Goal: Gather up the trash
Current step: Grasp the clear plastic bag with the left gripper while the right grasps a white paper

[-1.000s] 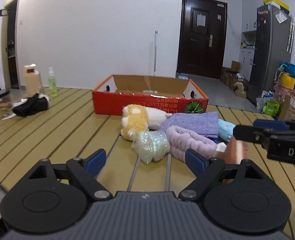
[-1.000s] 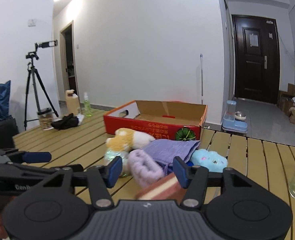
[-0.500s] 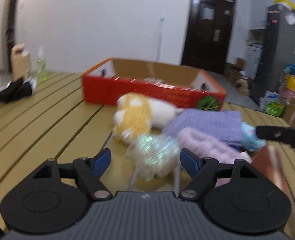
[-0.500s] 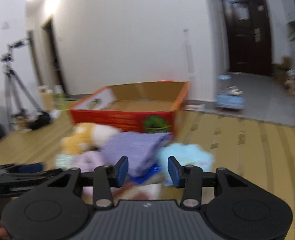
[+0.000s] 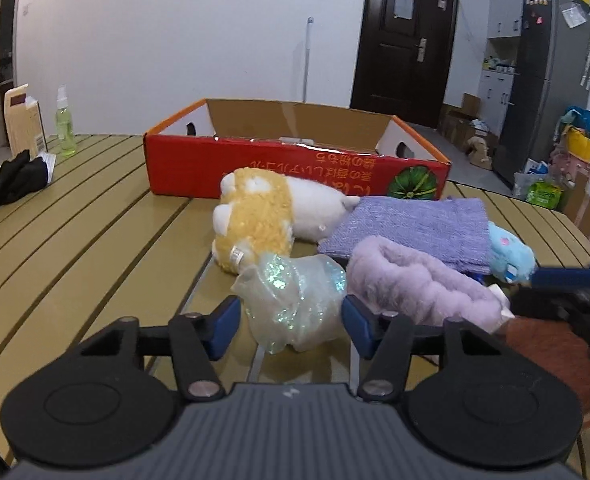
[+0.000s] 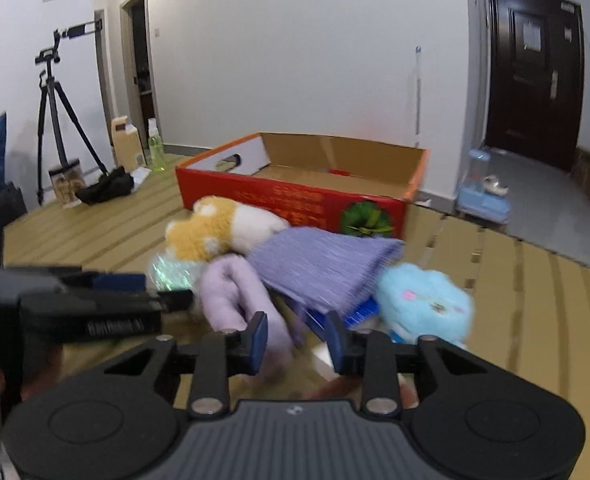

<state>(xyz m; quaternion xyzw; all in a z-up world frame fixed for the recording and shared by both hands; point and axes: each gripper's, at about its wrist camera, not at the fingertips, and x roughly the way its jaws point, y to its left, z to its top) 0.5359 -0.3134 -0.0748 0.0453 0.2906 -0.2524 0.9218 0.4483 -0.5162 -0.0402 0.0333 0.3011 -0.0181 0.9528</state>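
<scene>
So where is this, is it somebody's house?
Probably yes, a lived-in home. There's a dark front door, a tall fridge with bags piled beside it, and soft toys like the yellow plush lying on a slatted wooden table.

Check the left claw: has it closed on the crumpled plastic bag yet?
No: the left claw is open, its fingers apart on either side of the crumpled plastic bag.

Left gripper (image 5: 291, 322) jaws flank crumpled plastic bag (image 5: 295, 300).

2 low wrist views, close over table (image 5: 95, 240), sharing red box (image 5: 287, 164)
</scene>
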